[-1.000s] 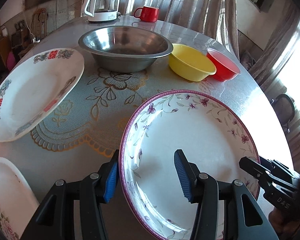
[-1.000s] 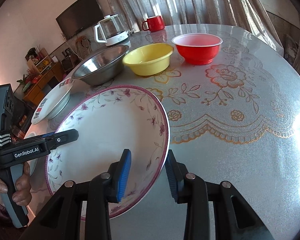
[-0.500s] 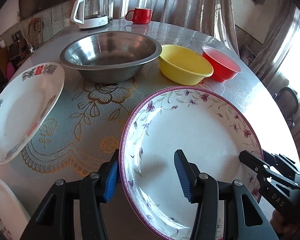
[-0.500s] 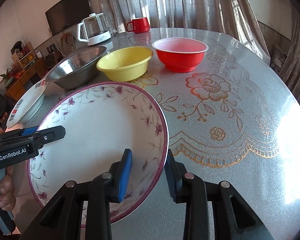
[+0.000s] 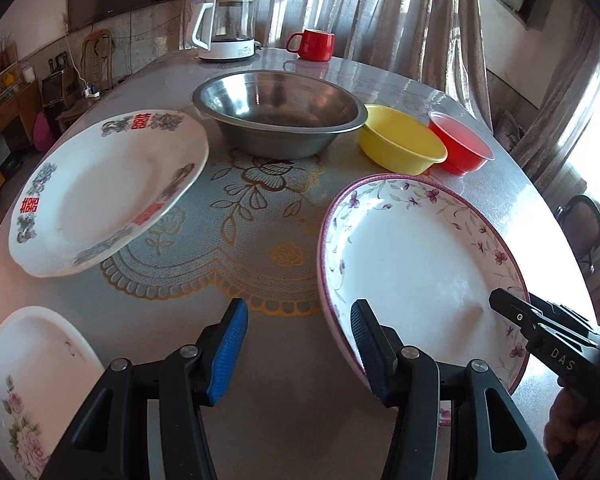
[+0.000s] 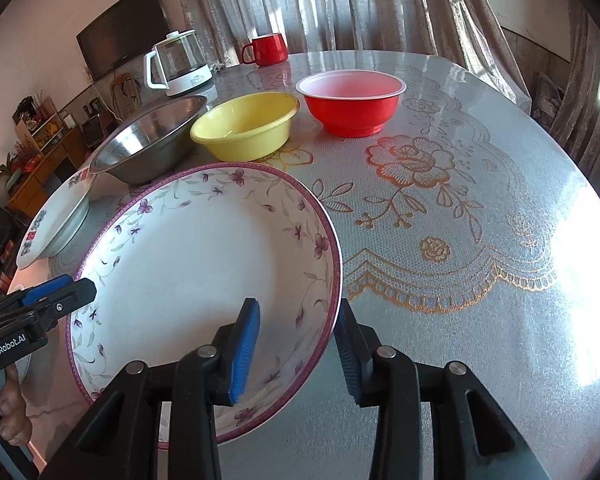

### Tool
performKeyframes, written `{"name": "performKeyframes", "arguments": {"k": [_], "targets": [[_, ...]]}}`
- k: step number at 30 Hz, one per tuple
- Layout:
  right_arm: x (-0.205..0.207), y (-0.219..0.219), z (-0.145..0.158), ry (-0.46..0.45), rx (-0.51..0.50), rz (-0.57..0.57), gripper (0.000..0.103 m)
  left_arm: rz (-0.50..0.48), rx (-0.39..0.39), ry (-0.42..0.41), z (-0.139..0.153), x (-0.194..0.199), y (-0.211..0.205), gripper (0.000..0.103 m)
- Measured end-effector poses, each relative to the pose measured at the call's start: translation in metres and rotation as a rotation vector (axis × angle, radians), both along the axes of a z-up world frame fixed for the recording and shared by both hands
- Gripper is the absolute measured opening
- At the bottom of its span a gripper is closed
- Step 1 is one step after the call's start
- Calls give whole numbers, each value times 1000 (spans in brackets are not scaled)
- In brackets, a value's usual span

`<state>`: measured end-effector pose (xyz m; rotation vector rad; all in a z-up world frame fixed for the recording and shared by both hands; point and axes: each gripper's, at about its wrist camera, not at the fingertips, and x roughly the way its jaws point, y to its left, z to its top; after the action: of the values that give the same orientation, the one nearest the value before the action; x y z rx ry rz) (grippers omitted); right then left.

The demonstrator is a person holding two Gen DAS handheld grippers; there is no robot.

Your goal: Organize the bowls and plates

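The large white plate with a purple rim and small purple flowers lay on the near part of the round table, which wore a glossy cloth printed with gold lace and roses. The right tongs straddled its near right rim, blue pad inside the plate and black finger outside; the jaws were opening and the pads stood apart from the rim, gripping nothing. The left tongs stood just beside the plate's left edge, one finger over the rim and the other over bare cloth, jaws parting too and empty.

Beyond the plate sat three bowls in a row: a wide stainless steel bowl, a yellow plastic bowl and a red plastic bowl with a pale inside, close together. To the left a white plate with red characters and grey-blue flowers appeared tilted, its right edge raised. A white dish with pink roses lay at the near left corner. At the table's far side stood a glass kettle on a white base and a red mug.
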<state>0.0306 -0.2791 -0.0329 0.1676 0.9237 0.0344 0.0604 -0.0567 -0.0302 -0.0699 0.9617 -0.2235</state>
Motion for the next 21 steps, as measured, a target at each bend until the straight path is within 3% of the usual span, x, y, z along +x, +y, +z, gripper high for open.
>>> {"name": "performKeyframes", "arguments": {"k": [3, 13, 21], "targets": [[1, 1, 0, 5, -3, -23, 41, 5, -21, -8, 4, -6, 9, 62], [1, 1, 11, -24, -93, -93, 41, 37, -57, -46, 16, -15, 32, 61], [2, 27, 29, -79, -123, -32, 42, 99, -32, -66, 21, -19, 56, 61]]}}
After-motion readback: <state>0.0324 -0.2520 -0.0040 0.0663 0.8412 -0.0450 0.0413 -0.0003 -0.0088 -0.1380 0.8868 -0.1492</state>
